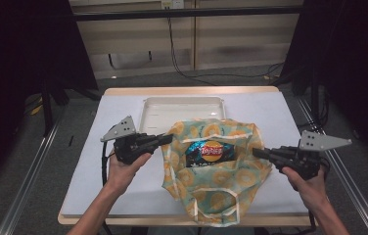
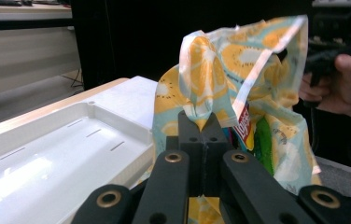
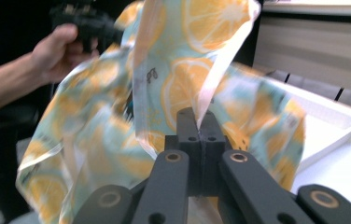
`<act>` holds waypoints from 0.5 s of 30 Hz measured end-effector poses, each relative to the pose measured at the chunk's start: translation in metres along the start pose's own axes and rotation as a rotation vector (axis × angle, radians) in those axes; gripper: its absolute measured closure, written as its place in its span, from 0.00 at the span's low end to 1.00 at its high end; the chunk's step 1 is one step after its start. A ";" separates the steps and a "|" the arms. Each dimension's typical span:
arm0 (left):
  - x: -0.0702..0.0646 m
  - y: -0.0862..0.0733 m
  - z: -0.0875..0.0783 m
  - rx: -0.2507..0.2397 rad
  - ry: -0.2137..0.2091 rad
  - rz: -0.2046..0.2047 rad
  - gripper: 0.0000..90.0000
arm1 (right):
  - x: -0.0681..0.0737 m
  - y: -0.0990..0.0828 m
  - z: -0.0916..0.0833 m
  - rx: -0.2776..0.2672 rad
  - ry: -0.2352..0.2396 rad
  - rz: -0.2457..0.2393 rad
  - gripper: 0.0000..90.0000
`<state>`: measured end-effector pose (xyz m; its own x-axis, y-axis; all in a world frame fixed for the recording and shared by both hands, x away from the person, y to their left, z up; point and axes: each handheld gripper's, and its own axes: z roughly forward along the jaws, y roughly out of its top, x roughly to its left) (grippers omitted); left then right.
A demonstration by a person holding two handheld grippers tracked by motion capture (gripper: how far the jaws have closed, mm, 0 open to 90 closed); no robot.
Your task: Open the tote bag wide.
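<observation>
A thin bag (image 1: 211, 188) printed with orange slices lies across the middle of the table, its mouth facing up. Inside it sits a dark blue chips packet (image 1: 210, 152) with a red and yellow logo. My left gripper (image 1: 167, 139) is shut on the bag's left rim, and in the left gripper view the jaws (image 2: 203, 122) pinch a fold of the bag (image 2: 220, 60), with the packet (image 2: 244, 125) just behind. My right gripper (image 1: 256, 152) is shut on the right rim. In the right gripper view its jaws (image 3: 200, 119) clamp the cloth (image 3: 183, 84), which rises above them.
A white shallow tray (image 1: 182, 105) stands at the back centre of the table, partly under the bag's far edge; it appears as a tray (image 2: 47, 149) in the left gripper view and a tray (image 3: 332, 126) in the right one. Dark curtains flank the table.
</observation>
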<state>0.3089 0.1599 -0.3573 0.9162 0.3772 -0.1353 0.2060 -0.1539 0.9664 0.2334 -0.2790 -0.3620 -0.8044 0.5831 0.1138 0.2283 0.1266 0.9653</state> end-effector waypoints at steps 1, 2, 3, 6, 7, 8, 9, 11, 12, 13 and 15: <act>0.001 0.000 -0.001 0.003 0.005 0.003 1.00 | -0.004 0.004 0.002 -0.011 -0.006 0.004 1.00; 0.002 0.000 -0.002 -0.004 0.003 -0.002 1.00 | -0.008 0.008 0.004 -0.014 0.002 0.008 1.00; 0.003 0.000 -0.003 -0.006 0.007 -0.005 1.00 | -0.012 0.011 0.006 -0.016 -0.007 0.012 1.00; 0.005 0.001 -0.006 -0.008 0.018 -0.003 1.00 | -0.021 0.019 0.014 -0.035 -0.009 0.028 1.00; 0.006 0.001 -0.007 -0.010 0.018 -0.006 1.00 | -0.024 0.021 0.016 -0.035 -0.016 0.028 1.00; 0.007 0.001 -0.007 -0.010 0.022 -0.006 1.00 | -0.027 0.024 0.019 -0.035 -0.019 0.032 1.00; 0.009 0.002 -0.008 -0.015 0.021 -0.010 1.00 | -0.030 0.026 0.021 -0.039 -0.026 0.031 1.00; 0.011 0.002 -0.006 -0.013 0.029 -0.013 1.00 | -0.036 0.030 0.024 -0.040 -0.039 0.038 1.00; 0.013 0.002 -0.005 -0.002 0.038 -0.010 1.00 | -0.039 0.031 0.025 -0.045 -0.048 0.040 1.00; 0.015 0.003 -0.003 -0.002 0.036 -0.010 1.00 | -0.042 0.033 0.026 -0.044 -0.058 0.047 1.00; 0.018 0.003 0.000 -0.007 0.032 -0.024 1.00 | -0.049 0.036 0.028 -0.047 -0.075 0.056 1.00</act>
<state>0.3263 0.1659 -0.3568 0.8994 0.4100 -0.1514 0.2252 -0.1379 0.9645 0.2969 -0.2805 -0.3396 -0.7472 0.6471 0.1511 0.2440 0.0556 0.9682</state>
